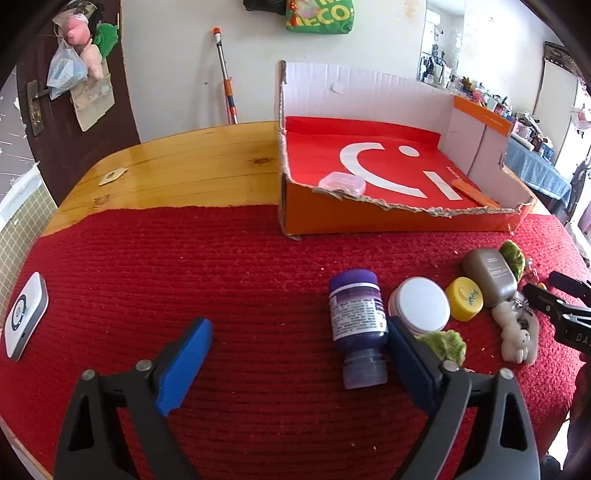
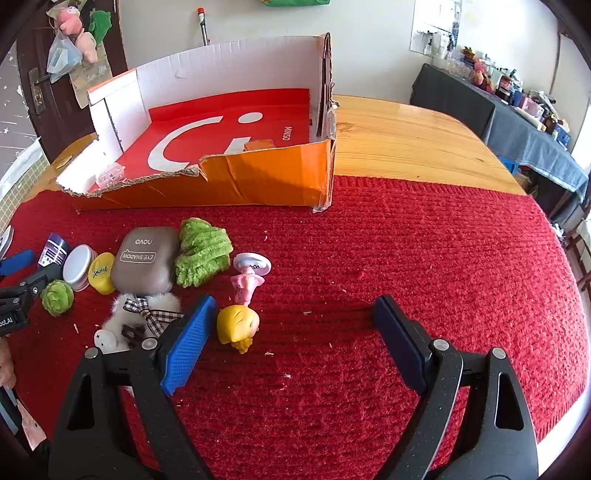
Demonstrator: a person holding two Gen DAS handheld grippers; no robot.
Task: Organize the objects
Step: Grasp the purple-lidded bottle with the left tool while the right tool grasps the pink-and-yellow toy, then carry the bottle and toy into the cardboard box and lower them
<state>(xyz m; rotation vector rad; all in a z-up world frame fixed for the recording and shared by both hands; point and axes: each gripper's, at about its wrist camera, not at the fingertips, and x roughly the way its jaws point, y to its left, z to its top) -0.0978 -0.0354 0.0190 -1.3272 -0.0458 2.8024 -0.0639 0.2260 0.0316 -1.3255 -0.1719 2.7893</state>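
Left wrist view: jaws of left gripper (image 1: 299,363) spread wide beside purple bottle (image 1: 357,325), lining up a grab; right gripper (image 2: 295,343) likewise gaping, empty.

**What I see around the work area**

From my station, the table (image 1: 192,162) shows glossy yellow wood beyond a red ribbed cloth (image 1: 221,277) that covers its near part. A white device with a grey edge (image 1: 26,315) lies flat on the cloth at the far left of the left wrist view. On the bare wood sits a small pale chip-like piece (image 1: 112,175). Against the white wall leans a metal pole with orange fittings (image 1: 226,77). A dark brown door (image 2: 44,92) carries a pink plush toy (image 2: 75,31) and a plastic bag (image 2: 62,55) hung together. To the right I see a side table draped in dark cloth (image 2: 517,125), crowded with small items I cannot identify.
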